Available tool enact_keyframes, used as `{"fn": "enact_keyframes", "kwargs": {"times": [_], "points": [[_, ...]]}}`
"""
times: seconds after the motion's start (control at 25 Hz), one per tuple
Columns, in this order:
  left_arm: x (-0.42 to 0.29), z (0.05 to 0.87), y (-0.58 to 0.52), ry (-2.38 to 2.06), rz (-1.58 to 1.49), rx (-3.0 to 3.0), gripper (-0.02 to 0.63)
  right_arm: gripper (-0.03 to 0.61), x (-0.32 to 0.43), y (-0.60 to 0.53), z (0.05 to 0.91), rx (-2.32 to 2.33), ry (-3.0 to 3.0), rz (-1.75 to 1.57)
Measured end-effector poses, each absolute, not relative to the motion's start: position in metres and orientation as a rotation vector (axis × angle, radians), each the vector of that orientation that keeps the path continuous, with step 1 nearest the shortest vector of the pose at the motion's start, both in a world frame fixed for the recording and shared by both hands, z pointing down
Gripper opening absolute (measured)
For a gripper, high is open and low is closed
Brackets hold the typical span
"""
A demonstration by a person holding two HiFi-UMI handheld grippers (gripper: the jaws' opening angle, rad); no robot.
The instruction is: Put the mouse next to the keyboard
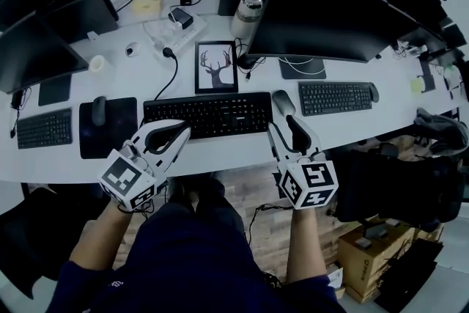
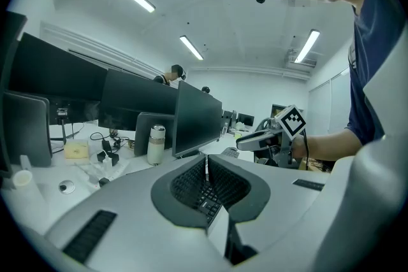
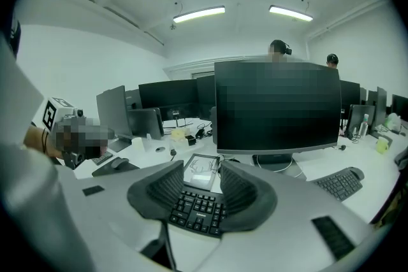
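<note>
A grey mouse (image 1: 283, 102) lies on the white desk, close to the right end of the black keyboard (image 1: 207, 114). My right gripper (image 1: 283, 125) hovers just on the near side of that mouse, open, with nothing between its fingers. In the right gripper view the gripper (image 3: 201, 170) frames the keyboard (image 3: 199, 210) below it; the grey mouse is hidden there. My left gripper (image 1: 182, 131) is shut and empty over the keyboard's front left edge. In the left gripper view the gripper (image 2: 206, 165) shows only a thin slit over the keys (image 2: 207, 200).
A framed deer picture (image 1: 216, 67) stands behind the keyboard, under a large monitor (image 1: 322, 18). A second mouse (image 1: 99, 110) sits on a dark pad at left. Another keyboard (image 1: 335, 97) lies at right. A flask (image 1: 248, 14), cables and a power strip crowd the back.
</note>
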State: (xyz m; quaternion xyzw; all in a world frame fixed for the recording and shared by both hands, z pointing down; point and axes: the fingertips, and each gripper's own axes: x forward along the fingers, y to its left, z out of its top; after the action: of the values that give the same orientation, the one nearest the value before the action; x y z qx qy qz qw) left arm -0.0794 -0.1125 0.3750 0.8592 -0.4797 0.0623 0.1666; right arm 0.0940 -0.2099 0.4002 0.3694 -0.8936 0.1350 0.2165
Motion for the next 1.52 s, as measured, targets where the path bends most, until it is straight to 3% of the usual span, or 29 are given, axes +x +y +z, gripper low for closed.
{"fn": "enact_keyframes", "kwargs": {"times": [0.96, 1.52], "points": [[-0.097, 0.36, -0.111, -1.38, 0.142, 2.478, 0.038, 0.034, 0.045, -0.178, 0.368, 1.014, -2.588, 0.303], [-0.096, 0.357, -0.11, -1.391, 0.15, 2.481, 0.038, 0.005, 0.035, -0.17, 0.36, 0.98, -2.634, 0.295]]}}
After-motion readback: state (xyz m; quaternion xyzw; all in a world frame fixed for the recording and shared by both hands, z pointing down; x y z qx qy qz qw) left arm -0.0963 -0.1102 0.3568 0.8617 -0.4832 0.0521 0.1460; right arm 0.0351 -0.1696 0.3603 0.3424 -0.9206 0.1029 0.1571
